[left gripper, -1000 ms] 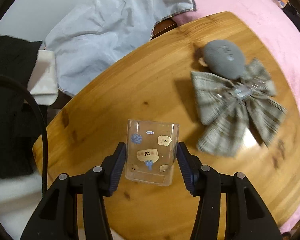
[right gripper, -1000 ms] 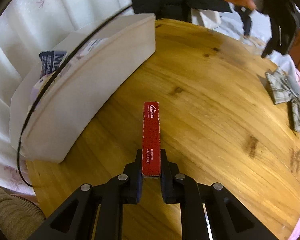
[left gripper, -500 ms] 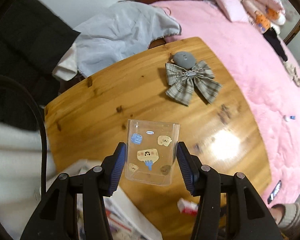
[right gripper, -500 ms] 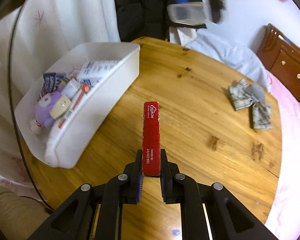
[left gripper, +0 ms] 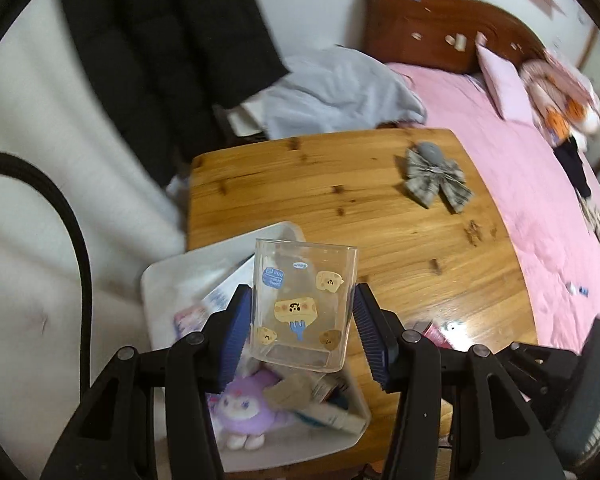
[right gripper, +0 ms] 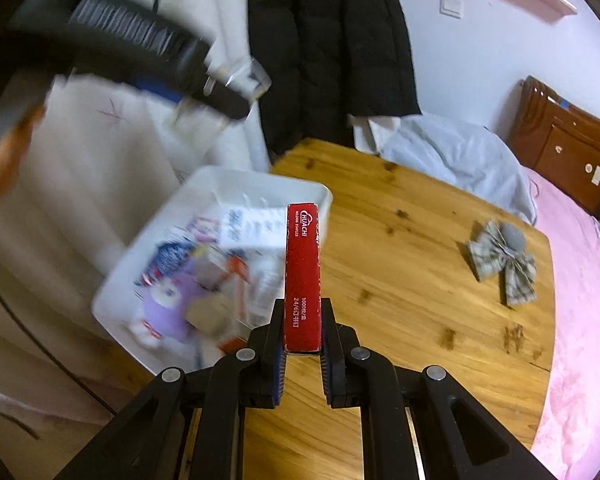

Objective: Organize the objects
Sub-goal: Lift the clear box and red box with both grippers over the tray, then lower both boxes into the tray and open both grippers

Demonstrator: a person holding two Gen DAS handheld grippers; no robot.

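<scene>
My left gripper point(left gripper: 302, 304) is shut on a clear plastic box point(left gripper: 300, 304) with cartoon stickers, held in the air above the white bin point(left gripper: 160, 276). The bin holds a purple plush toy point(left gripper: 244, 404) and several packets. My right gripper point(right gripper: 303, 308) is shut on a narrow red staples box point(right gripper: 302, 272), which stands upright over the table beside the bin's point(right gripper: 260, 178) near corner. In the right wrist view the clear box point(right gripper: 242, 76) shows blurred, high at the upper left. A plaid bow with a grey centre point(left gripper: 436, 180) lies on the wooden table point(left gripper: 380, 248).
A pink bed point(left gripper: 540, 168) borders the table's right side. A black coat point(right gripper: 332, 40) hangs at the back, with a pale blue cloth point(left gripper: 340, 96) heaped behind the table. A black cable point(left gripper: 76, 232) loops at the left.
Both grippers have risen. The left one has swung with the clear box from beside the bow to above the white bin. The right one has lifted the red box, so the bin's inside shows.
</scene>
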